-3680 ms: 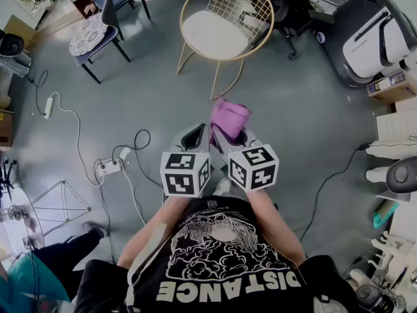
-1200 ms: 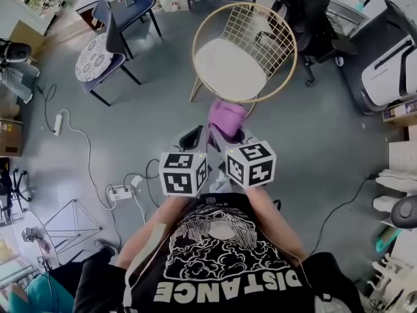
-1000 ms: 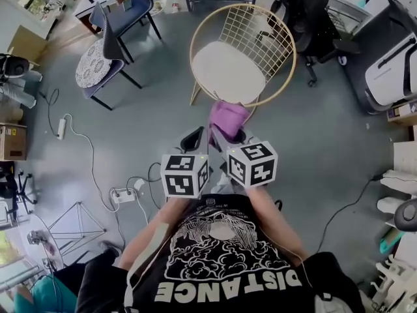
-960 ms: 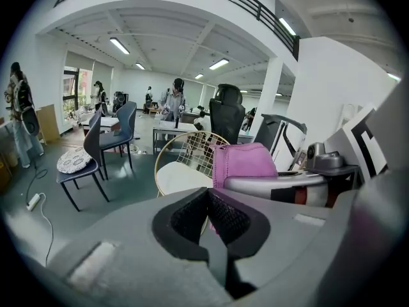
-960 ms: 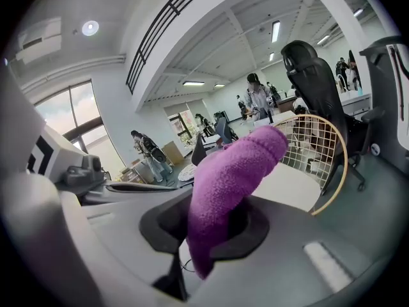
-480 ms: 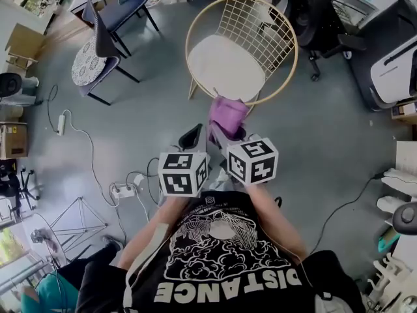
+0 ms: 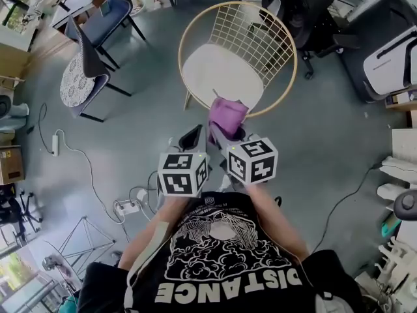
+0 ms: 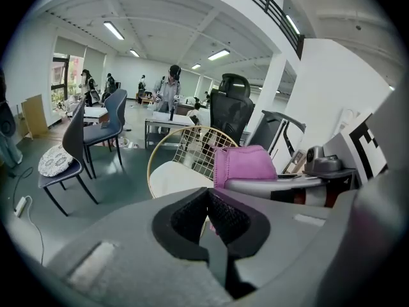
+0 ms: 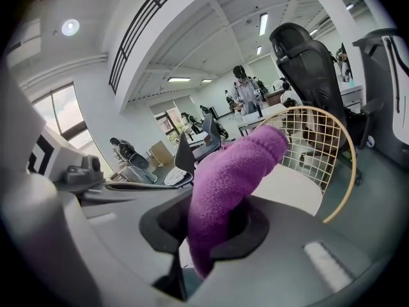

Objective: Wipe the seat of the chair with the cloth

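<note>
A fuzzy purple cloth (image 9: pixel 231 170) is pinched between the two jaws of the right gripper (image 9: pixel 203 230). The cloth is folded, and its loose end is seen sticking up out of the jaws and bending forward. The jaws of the left gripper (image 8: pixel 206 204) are pressed together, and nothing is held between them. The two grippers are held side by side, just in front of the person's black T-shirt with white print (image 7: pixel 221 256).

A round chair made of gold wire (image 7: pixel 277 41) is seen straight ahead of both grippers. A white seat pad (image 7: pixel 220 75) is laid in it. In the head view the cloth is seen over the front rim of the chair, at the near edge of the seat pad. It cannot be told if the seat pad is touched by the cloth. In the right gripper view the seat pad is seen just behind the cloth.

The chair is set on a grey floor (image 7: pixel 137 126). A dark chair with a round dotted cushion (image 7: pixel 77 80) is placed to the left, well apart from the gold one. A black office chair (image 7: pixel 303 5) is placed close behind the gold chair. A white power strip with cords (image 7: pixel 128 207) is laid on the floor near the left gripper. A standing person (image 8: pixel 170 91) is seen far back by some desks in the left gripper view
</note>
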Motion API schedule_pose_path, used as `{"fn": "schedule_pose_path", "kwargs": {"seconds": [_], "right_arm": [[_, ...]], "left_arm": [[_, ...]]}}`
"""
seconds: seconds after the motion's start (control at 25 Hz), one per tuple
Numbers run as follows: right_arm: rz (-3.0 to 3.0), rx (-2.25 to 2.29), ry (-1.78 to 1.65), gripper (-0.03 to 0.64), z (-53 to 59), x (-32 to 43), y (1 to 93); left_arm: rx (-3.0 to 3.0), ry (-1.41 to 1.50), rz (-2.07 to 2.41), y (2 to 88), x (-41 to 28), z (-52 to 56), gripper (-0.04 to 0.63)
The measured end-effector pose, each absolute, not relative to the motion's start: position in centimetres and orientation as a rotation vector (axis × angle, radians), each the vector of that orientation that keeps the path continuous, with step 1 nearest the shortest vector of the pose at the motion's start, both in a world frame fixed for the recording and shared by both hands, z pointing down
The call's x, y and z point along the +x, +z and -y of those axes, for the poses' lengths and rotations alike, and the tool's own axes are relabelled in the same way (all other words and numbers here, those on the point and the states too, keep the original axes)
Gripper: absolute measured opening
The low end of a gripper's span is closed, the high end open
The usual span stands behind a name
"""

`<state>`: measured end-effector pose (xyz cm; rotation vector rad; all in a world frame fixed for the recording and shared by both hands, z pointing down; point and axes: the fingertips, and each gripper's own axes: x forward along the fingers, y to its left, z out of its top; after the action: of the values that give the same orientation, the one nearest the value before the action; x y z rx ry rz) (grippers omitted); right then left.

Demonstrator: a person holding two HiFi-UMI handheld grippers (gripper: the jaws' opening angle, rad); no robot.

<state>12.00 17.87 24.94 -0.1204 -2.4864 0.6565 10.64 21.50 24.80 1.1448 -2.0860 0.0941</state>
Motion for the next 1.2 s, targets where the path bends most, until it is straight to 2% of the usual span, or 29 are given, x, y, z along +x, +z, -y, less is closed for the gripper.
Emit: {"fn": "schedule_pose_path", "kwargs": {"seconds": [0.44,1.04,1.2], "right_arm": [[2.495,-0.075,0.606,0.064,-20.2,1.1,24.4],[2.517,0.079,0.572,0.064,-20.9,-6.3,23.9],[2.515,0.092,0.572,0.064,-20.7,-5.5,24.0]], "left_arm": [[1.198,0.067,2.059,24.5,-0.6,-23.5,-0.006],[1.333,0.070,1.977,24.5,-8.1,-24.1,-0.006],[1.339,0.081,1.959,24.8,-7.4,-24.0,-0.008]]}}
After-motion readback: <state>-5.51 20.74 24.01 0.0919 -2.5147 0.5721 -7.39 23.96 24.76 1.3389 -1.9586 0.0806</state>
